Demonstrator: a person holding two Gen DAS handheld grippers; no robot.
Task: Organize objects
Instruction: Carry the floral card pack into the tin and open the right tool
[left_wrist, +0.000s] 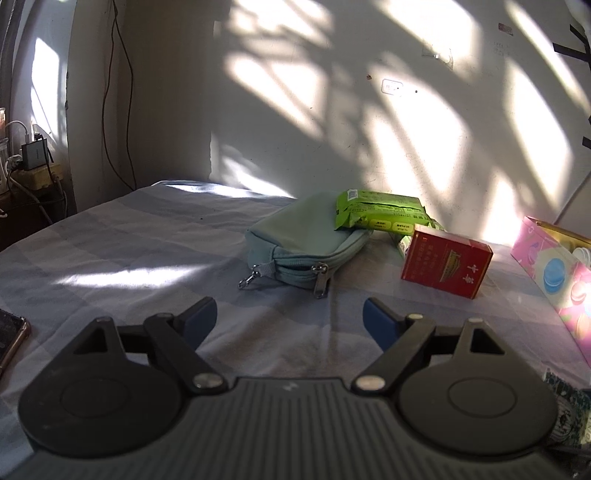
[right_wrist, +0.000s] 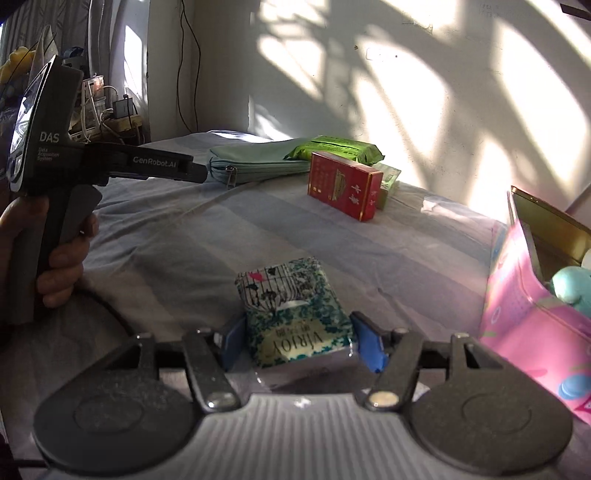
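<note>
Left wrist view: the left gripper (left_wrist: 290, 317) stands wide and empty above the checked bedsheet (left_wrist: 147, 240); beyond it lie a teal zip pouch (left_wrist: 303, 240), a green packet (left_wrist: 380, 210) resting on the pouch's far end, and a red box (left_wrist: 447, 266) to the right. Right wrist view: the right gripper (right_wrist: 299, 341) holds a tissue pack (right_wrist: 295, 317) between its blue pads; contact on the left pad appears likely. A pink box (right_wrist: 532, 325) stands open at right.
</note>
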